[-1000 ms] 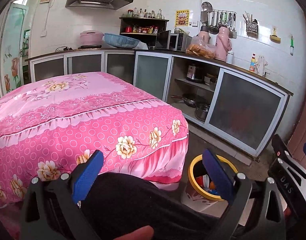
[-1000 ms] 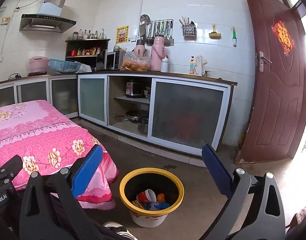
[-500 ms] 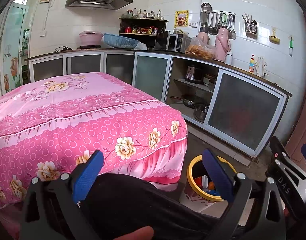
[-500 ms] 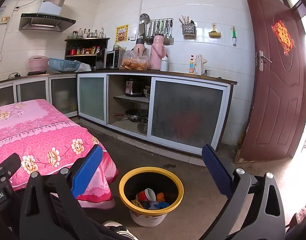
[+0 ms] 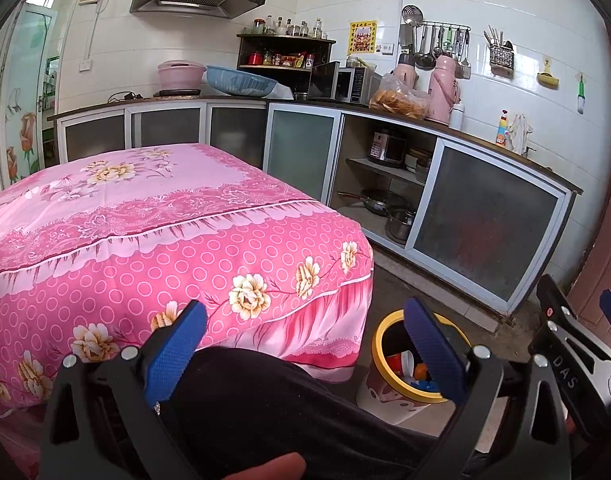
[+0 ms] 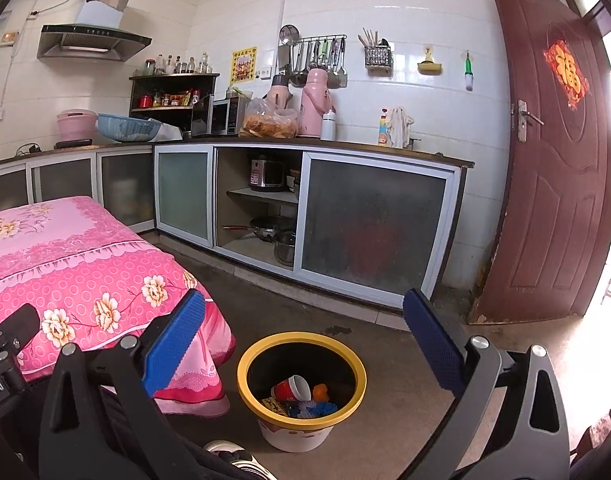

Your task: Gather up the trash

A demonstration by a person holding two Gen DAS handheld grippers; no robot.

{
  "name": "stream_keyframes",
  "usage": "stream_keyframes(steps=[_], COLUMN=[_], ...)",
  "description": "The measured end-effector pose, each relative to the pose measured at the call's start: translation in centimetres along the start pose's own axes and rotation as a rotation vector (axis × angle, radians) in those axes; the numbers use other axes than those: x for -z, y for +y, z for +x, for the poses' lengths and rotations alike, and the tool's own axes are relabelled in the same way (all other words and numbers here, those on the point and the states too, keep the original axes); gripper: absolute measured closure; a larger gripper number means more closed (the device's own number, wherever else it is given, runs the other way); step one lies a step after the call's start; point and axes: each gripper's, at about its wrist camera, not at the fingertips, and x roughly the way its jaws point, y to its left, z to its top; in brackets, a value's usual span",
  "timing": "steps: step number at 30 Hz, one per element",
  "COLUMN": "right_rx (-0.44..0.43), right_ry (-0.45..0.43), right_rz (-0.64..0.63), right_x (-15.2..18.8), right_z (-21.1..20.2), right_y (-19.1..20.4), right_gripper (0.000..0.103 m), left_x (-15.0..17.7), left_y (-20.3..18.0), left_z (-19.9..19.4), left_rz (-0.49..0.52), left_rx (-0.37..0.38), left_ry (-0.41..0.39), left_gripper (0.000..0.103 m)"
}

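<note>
1. Left wrist view: your left gripper (image 5: 305,344) is spread wide with nothing between its blue pads (image 5: 173,354), held low over your dark-clad leg (image 5: 265,400). The yellow-rimmed trash bin (image 5: 379,330) stands on the floor just beside the pink-covered table (image 5: 145,216).
2. Right wrist view: your right gripper (image 6: 303,342) is likewise released and holds nothing. The bin (image 6: 301,376) sits between its fingers, with a red cup (image 6: 290,388) and blue scraps (image 6: 317,408) inside.

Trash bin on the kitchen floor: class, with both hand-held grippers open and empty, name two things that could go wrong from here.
1. The trash bin stands close to the hanging pink tablecloth; a swing of the left hand-held gripper could snag the cloth.
2. The right hand-held gripper hangs above the bin beside the person's shoe; a careless step might tip it, spilling the red cup.
</note>
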Motion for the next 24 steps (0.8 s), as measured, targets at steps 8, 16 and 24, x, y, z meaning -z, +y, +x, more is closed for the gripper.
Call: stream_keyframes(steps=[8,16,24], right_rx=[-0.001,-0.001,-0.001], right_ry=[0.001,0.001,0.005], right_rz=[0.0,0.0,0.001], right_x=[-0.04,-0.06,0.01], right_z=[0.06,0.04,0.25], right_y=[-0.09,-0.08,-0.14], right_gripper=[0.008,0.008,0.008], left_x=[0.09,0.11,0.19], left_y=[-0.34,-0.44,-0.7], left_z=[0.0,0.0,-0.02], left_rz=[-0.002,-0.003,-0.002], left_rx=[-0.001,0.0,0.001], left_ry=[0.003,0.003,0.006], left_gripper=[0.008,0.008,0.008])
